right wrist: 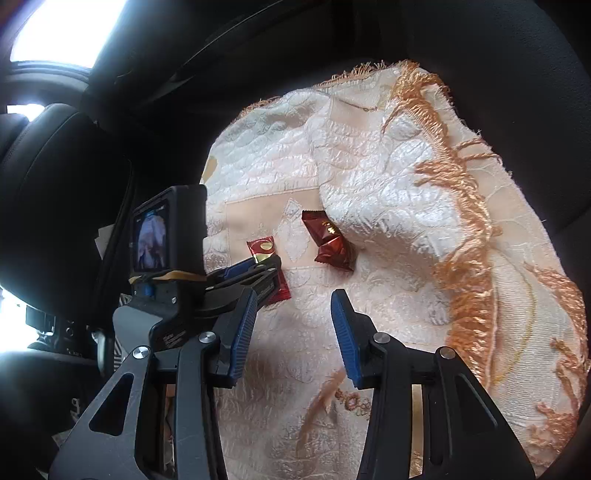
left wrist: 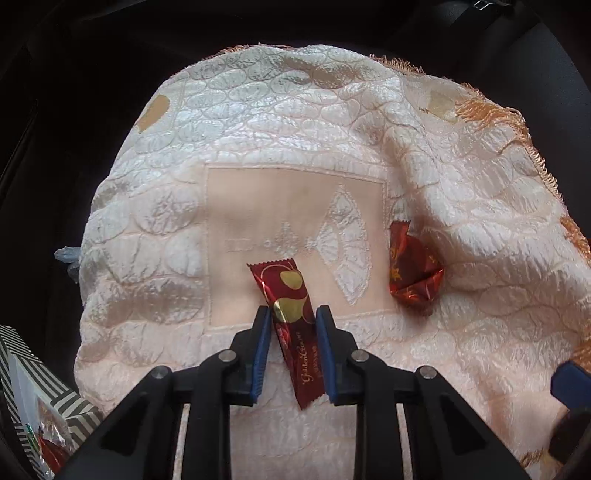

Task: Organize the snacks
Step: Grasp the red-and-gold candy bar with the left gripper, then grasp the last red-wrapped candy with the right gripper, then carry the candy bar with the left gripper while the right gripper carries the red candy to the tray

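**Left gripper pinches a red snack bar**

A quilted cream cloth with orange fringe holds 2 snacks. The spread, empty right gripper hovers. The left gripper pinches a long red, gold-dotted snack bar; a crumpled red wrapper lies nearby.

Cloth: pale cream, quilted in a scale pattern, rumpled, one fold raised at the right.
Fringe: orange tassels along the cloth's edge.
Plain patch: smooth peach rectangle with woven fan motifs.
Seat: dark upholstery behind the cloth.
Headrest: black, at the left.
Window: bright glare, upper left.
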Motion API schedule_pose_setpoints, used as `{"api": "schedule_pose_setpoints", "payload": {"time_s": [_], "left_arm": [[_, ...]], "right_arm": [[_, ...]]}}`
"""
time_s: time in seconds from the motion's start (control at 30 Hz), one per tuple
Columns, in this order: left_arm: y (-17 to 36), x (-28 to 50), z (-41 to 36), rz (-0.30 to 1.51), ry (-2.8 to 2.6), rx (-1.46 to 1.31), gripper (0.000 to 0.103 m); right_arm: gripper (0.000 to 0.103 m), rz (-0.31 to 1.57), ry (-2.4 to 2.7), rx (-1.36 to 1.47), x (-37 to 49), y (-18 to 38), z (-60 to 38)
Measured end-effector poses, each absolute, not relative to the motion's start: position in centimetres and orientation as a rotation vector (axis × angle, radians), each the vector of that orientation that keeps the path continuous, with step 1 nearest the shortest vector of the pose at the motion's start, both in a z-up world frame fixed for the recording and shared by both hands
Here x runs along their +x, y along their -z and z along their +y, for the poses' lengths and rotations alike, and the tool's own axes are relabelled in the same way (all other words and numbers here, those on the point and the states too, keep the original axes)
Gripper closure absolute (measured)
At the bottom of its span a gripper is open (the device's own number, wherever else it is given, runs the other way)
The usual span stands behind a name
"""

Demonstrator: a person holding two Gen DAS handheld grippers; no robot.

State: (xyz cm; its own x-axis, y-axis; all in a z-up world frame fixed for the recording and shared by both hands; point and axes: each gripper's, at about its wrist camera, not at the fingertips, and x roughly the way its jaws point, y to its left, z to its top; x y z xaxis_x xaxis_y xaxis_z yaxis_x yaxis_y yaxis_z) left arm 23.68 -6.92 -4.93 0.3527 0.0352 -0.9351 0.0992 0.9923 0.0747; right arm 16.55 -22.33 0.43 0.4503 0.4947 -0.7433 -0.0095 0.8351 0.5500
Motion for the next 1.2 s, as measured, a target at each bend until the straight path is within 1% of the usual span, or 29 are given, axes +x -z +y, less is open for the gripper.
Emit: {"api": "schedule_pose_setpoints", "payload": {"time_s": [0.03, 0.23, 0.37, 0.47, 0.6, 0.63, 0.67, 0.8, 0.9, 1.07, 1.2], "left_arm": [[4.6, 23.4, -6.3, 1.208, 0.044, 0.109, 0.080], [3.2, 21.0, -3.0, 1.184, 0.058, 0.074, 0.084], [2.7, 20.0, -2.3, 1.182, 0.085, 0.054, 0.085], [3.4, 21.4, -1.8, 1.212, 0.092, 0.006, 0.084], [4.0, 21.8, -1.4, 1.222, 0.077, -0.038, 0.081], [4.1, 21.9, -1.4, 1.225, 0.075, -0.045, 0.080], [4.3, 22.1, -1.4, 1.225, 0.075, -0.048, 0.080], [4.1, 21.8, -1.9, 1.204, 0.093, -0.016, 0.083], [3.5, 20.9, -1.4, 1.190, 0.104, -0.013, 0.088], [1.6, 18.2, 0.2, 1.146, 0.106, 0.000, 0.089], [0.1, 15.0, 1.1, 1.108, 0.114, 0.024, 0.089]], "right_arm": [[0.062, 1.079, -0.334, 0.523, 17.0, -0.2, -22.0], [0.062, 1.126, -0.264, 0.494, 20.7, 1.9, -19.7], [0.062, 1.189, -0.181, 0.462, 23.8, 4.6, -18.8], [0.062, 1.207, -0.133, 0.398, 25.6, 6.1, -18.0], [0.061, 1.229, -0.096, 0.359, 27.6, 7.8, -17.5], [0.070, 1.238, -0.121, 0.375, 27.9, 8.2, -17.6], [0.075, 1.240, -0.135, 0.382, 27.9, 8.3, -17.7], [0.076, 1.187, -0.170, 0.410, 26.4, 7.1, -18.2], [0.076, 1.141, -0.233, 0.423, 24.3, 5.2, -18.1], [0.076, 1.107, -0.304, 0.451, 20.3, 2.9, -18.0], [0.076, 1.112, -0.331, 0.452, 17.1, 2.3, -17.8]]}}
